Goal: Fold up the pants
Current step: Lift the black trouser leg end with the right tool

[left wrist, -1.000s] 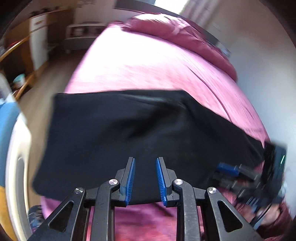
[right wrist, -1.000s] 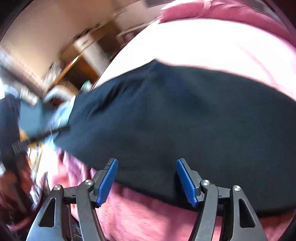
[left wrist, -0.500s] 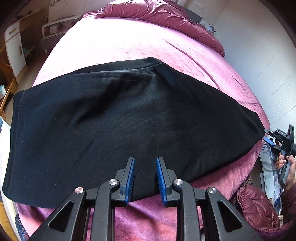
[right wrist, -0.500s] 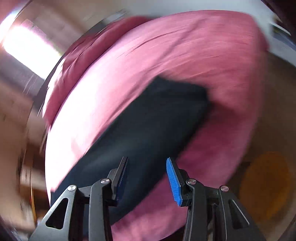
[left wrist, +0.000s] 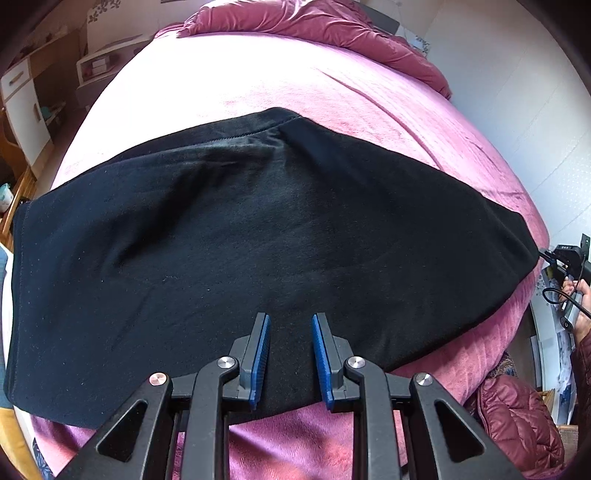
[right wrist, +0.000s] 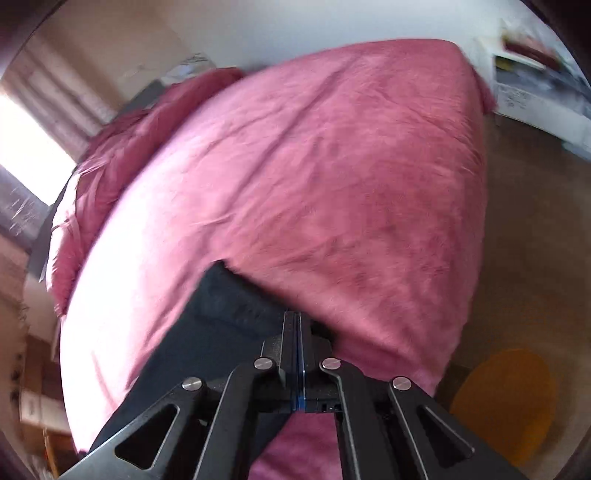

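The black pants (left wrist: 258, 236) lie flat across the near part of the bed (left wrist: 332, 96), spread from the 9 o'clock edge of the left wrist view to about 3 o'clock, where one end tapers off at the bed's side. The left claw (left wrist: 290, 356) hovers over the near hem at 6 o'clock with its blue pads (left wrist: 262, 354) apart and nothing between them. In the same view the right claw (left wrist: 569, 266) shows only as a small dark body at 3 o'clock, at the tapered end of the pants, with a hand (left wrist: 581, 302) around its handle. In the right wrist view the right claw (right wrist: 297, 354) has its fingers pressed together at 6 o'clock, clamped on the edge of the pants (right wrist: 221, 325), which run off toward 7 o'clock; this view is somewhat blurred. A bunched red duvet (left wrist: 314, 26) lies at the far end of the bed, at 12 o'clock. A round yellow rug (right wrist: 506, 402) lies on the floor at 4 o'clock beside the bed.
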### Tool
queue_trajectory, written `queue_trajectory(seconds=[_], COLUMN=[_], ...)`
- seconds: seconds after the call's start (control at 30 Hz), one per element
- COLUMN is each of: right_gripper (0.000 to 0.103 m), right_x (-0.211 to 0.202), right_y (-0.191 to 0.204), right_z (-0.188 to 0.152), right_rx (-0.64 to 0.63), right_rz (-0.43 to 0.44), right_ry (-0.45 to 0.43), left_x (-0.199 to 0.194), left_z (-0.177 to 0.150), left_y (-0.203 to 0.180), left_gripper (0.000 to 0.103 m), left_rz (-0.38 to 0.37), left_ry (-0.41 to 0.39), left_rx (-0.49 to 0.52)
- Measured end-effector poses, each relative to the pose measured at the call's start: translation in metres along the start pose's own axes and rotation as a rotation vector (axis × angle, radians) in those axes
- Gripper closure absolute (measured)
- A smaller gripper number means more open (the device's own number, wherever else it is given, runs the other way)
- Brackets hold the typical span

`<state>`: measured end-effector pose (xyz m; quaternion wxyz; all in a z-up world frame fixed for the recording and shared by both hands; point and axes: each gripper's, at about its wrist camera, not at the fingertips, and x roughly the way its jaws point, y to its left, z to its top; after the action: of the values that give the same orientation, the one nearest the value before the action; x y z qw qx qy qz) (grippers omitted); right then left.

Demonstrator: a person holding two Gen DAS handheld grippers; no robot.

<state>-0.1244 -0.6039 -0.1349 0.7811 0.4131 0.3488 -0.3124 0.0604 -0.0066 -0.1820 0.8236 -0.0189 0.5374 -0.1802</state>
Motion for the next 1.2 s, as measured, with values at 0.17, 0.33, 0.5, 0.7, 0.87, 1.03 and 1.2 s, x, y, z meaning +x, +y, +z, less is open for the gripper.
queue_trajectory(seconds=[0.17,0.33,0.5,0.7,0.87,1.03,1.2], right_gripper=[0.101,0.093,0.050,0.089,0.089,0.066,0.065], right_x=[0.007,-0.022,-0.017,-0.001,0.018,0.006,-0.010], right_y=[-0.032,-0.038,-0.022,-0.003,-0.016,-0.033,-0.043], right_z=[-0.001,-0.013,-0.007,0.002,-0.007,-0.015,-0.049], right_rx=[0.108,0.123,0.082,0.018,0.018,0.132,0.172], right_rz=[0.057,0.217,0.206,0.108,0.046,0.152,0.282], right_ry=[0.041,0.012,0.007,0.031,0.052,0.049,0.095], left_x=[0.008,0.009,0.004,0.005,0.005,0.006,0.005], left_z=[0.001,0.002,0.001,0.001,0.002,0.002,0.000], left_y=[-0.007,-0.014,-0.012,-0.009,-0.008,-0.007,-0.003], left_gripper=[0.079,0.079,0.079,0.079,0.079,0.079,0.079], left_rz=[0.029,0.030,0.025,0.029,0.029,0.022,0.012], left_ry=[0.014,0.013,0.010,0.012,0.016,0.014,0.002], left_rx=[-0.005,-0.001,-0.012,-0.009,-0.014,-0.016,-0.027])
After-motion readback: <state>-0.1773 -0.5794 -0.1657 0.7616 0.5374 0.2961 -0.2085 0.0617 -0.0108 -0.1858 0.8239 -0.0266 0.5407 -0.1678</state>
